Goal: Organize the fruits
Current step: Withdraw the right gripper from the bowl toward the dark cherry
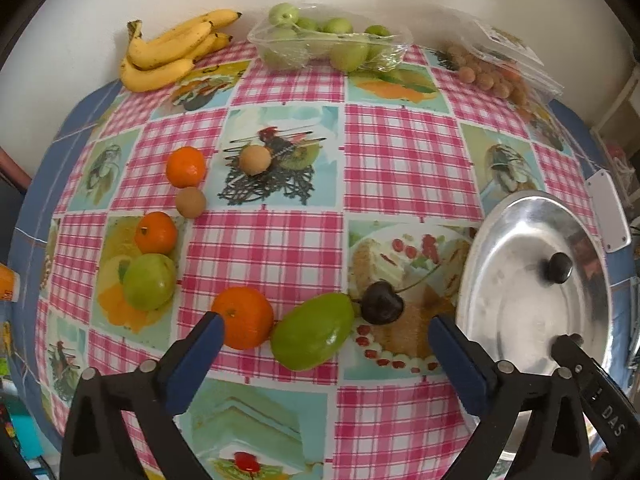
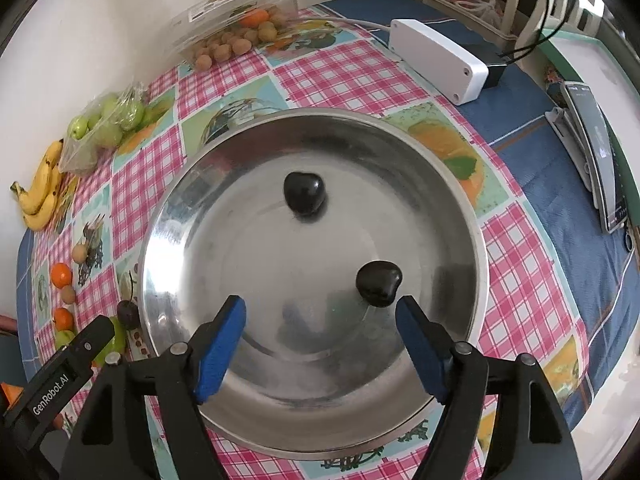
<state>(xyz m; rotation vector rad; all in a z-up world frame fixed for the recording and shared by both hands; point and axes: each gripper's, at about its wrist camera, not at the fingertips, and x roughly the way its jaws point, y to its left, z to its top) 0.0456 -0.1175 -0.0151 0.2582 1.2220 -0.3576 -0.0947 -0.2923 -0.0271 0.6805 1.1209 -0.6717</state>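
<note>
My left gripper (image 1: 324, 322) is open and empty above a green fruit (image 1: 314, 332), with an orange (image 1: 244, 322) by its left finger and a dark cherry (image 1: 382, 302) just beyond. More oranges (image 1: 186, 166), a green apple (image 1: 149, 282) and small brown fruits (image 1: 191, 200) lie to the left. My right gripper (image 2: 320, 312) is open and empty over a steel plate (image 2: 256, 428) that holds two dark cherries (image 2: 304, 196) (image 2: 378, 283). The plate (image 1: 508, 364) is at the right in the left wrist view.
Bananas (image 1: 172, 50), a bag of green fruits (image 1: 328, 42) and a clear box of small brown fruits (image 1: 492, 72) line the far edge by the wall. A white box (image 2: 438, 60) and a phone (image 2: 598, 152) lie right of the plate.
</note>
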